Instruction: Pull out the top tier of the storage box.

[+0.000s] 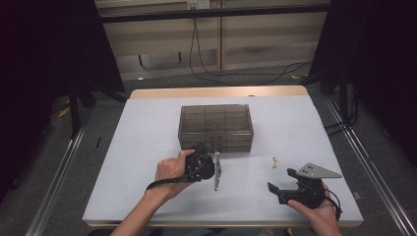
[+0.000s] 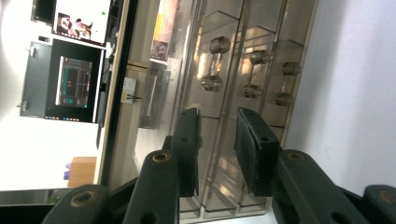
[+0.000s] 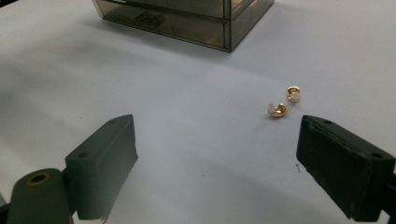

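Drawer box (image 1: pixel 216 127) just ahead of my left gripper (image 2: pixel 218 140) (jaws narrowed, nothing pinched); right gripper (image 3: pixel 215 163) spread wide, gold earrings (image 3: pixel 283 102) near.

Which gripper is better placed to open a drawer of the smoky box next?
Left. The left gripper is up against the drawer box, jaws facing its knobs; the right gripper waits open near the gold earrings.

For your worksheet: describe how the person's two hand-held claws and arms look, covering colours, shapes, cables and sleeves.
Both claws are black. The left claw trails a black cable looped at the wrist and carries a grey plate, seen edge-on. The right claw bears a grey three-cornered plate with small holes. Close up, the left claw's fingers are flat black blocks on rounded arms with brass-ringed holes. The forearms show no sleeves.
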Demonstrator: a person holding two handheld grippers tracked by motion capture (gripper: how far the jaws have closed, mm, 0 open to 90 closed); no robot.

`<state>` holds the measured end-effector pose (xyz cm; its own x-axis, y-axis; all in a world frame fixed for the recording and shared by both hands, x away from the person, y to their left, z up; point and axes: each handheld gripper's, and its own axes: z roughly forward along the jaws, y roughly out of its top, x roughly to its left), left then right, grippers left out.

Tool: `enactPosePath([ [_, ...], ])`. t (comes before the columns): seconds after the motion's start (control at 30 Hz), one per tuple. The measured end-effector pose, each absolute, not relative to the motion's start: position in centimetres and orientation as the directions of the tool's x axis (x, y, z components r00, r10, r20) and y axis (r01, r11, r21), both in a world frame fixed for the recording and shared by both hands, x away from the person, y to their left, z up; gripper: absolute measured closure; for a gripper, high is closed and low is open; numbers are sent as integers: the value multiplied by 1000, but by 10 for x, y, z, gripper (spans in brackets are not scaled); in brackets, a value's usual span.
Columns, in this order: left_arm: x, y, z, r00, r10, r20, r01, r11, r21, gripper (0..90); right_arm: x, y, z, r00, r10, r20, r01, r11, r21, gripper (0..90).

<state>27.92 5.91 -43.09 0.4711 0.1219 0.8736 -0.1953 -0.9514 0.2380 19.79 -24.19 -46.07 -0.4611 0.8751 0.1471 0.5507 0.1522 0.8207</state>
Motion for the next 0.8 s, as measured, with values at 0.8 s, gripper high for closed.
enactPosePath([
  [0.8, 290, 46, -436, 420, 80, 904, -210, -961, 182, 738, 198, -242, -461, -466, 871, 155, 560, 155, 814, 115],
])
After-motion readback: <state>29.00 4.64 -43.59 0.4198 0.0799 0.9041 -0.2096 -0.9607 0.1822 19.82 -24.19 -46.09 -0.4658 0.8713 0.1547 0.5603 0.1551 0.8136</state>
